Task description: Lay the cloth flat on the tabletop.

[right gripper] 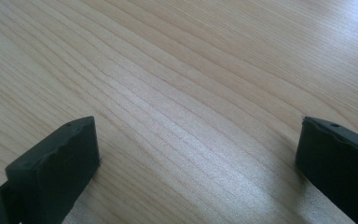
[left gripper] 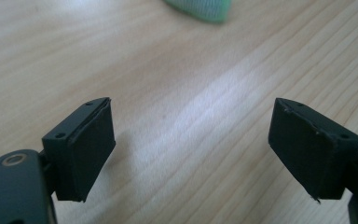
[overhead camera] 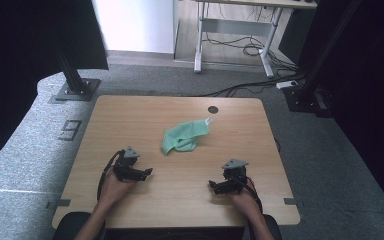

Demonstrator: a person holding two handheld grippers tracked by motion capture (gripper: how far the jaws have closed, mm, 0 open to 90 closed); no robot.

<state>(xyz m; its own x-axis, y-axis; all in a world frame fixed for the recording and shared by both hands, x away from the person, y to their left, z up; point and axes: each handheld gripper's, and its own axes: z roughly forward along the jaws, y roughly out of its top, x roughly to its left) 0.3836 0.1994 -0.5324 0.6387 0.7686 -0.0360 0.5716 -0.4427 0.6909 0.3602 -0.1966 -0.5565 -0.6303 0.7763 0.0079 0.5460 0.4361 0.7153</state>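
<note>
A crumpled green cloth [overhead camera: 184, 136] lies near the middle of the wooden table [overhead camera: 130, 115], a little toward the far edge, with a small white tag at its upper right corner; it is bunched rather than spread, so its folds stand up and offer edges to pinch. Just beyond it a round dark cable hole [overhead camera: 213, 109] sits in the tabletop, apart from the cloth.

The left gripper [overhead camera: 147, 172] rests low over the table near the person's edge, its jaws pointing toward the middle; in the left gripper view they stand wide with bare wood between them, holding nothing, and the cloth's green hem [left gripper: 200, 9] shows at the top, ahead of the jaws and still well apart from them; that aim suggests this hand is lined up to go for the cloth's near side.

The right gripper [overhead camera: 212, 186] sits on the other side, likewise close to the near edge and clear of the cloth; its own view shows both black jaws set wide over plain wood grain, empty; it looks parked as the second hand, ready to take another corner.

Whether either gripper actually touches the tabletop or hovers just above it is hard to judge from these angles; the shadows under the jaws hint at a small gap.
</note>
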